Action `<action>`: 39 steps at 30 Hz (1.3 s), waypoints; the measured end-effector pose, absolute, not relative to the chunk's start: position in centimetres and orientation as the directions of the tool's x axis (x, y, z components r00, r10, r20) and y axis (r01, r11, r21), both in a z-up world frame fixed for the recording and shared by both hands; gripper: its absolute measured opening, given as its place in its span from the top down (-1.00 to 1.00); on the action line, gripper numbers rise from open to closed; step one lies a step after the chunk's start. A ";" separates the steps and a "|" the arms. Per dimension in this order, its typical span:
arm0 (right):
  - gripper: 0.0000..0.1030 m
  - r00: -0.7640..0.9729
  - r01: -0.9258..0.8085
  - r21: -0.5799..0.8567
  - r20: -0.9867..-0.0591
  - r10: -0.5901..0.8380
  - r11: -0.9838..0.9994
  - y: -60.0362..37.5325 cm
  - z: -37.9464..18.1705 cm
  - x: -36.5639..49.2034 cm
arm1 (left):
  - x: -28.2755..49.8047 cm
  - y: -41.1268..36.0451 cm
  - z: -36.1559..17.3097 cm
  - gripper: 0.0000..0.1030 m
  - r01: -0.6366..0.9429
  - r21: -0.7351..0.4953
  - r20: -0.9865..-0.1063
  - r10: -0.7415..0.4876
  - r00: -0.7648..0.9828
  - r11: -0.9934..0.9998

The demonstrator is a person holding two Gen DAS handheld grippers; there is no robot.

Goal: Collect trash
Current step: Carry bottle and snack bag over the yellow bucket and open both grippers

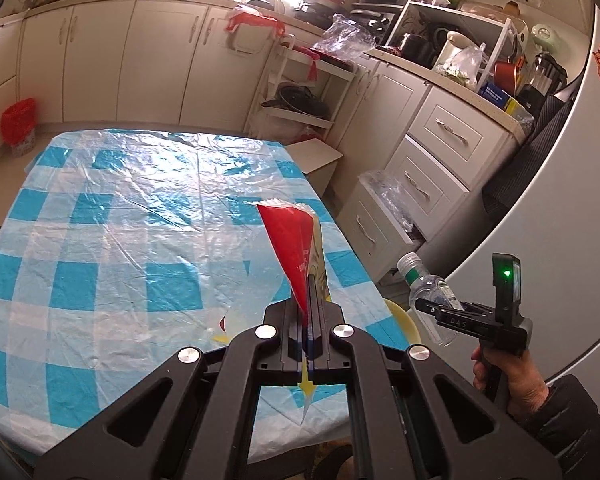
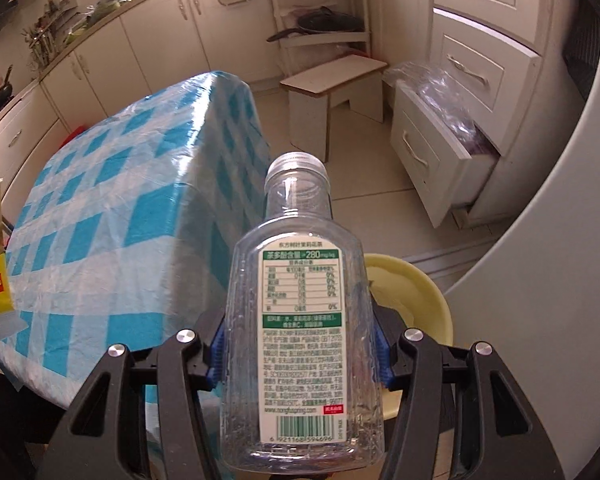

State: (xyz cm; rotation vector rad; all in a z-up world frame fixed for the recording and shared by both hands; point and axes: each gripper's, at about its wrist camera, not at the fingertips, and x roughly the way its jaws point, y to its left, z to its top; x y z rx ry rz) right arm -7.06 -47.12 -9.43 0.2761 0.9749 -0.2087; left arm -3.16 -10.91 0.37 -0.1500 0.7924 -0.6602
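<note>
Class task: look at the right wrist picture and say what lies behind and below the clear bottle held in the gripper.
A yellow bowl shows behind and below the bottle, beside the table. The bottle and gripper hide the bowl's left part.

Kitchen layout around the worktop

The blue-and-white checked plastic-covered worktop (image 2: 99, 216) stands left of the pale yellow round plastic basin (image 2: 416, 300) on the floor; the white wooden step stool (image 2: 332, 92) sits beyond both, before the white drawer cabinet (image 2: 472, 80).

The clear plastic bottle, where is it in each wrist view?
Left wrist view: the bottle is at lower right, in the right gripper, beside the table.
Right wrist view: the bottle fills the lower centre, between the jaws.
Shared landmark: the yellow bowl, just behind it.
</note>
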 end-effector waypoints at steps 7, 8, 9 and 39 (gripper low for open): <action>-0.09 0.421 0.368 0.117 -0.905 -0.054 0.922 -48.3 -13.0 -6.3 | -3.9 -15.0 -0.3 0.97 0.533 -0.367 -0.623 -0.627 0.467 0.762; -0.11 0.411 0.380 0.099 -0.909 -0.072 0.919 -48.6 -13.2 -6.2 | -3.9 -15.6 -0.4 0.97 0.539 -0.365 -0.625 -0.629 0.462 0.759; -0.18 0.410 0.395 0.095 -0.909 -0.082 0.914 -48.9 -13.1 -6.2 | -4.0 -16.3 -0.4 0.97 0.545 -0.363 -0.627 -0.631 0.457 0.755; -0.72 0.872 0.365 0.416 -0.467 -0.148 0.833 -54.9 2.3 -13.7 | -7.7 -41.0 -8.8 0.96 0.702 -0.278 -0.789 -0.573 0.223 0.656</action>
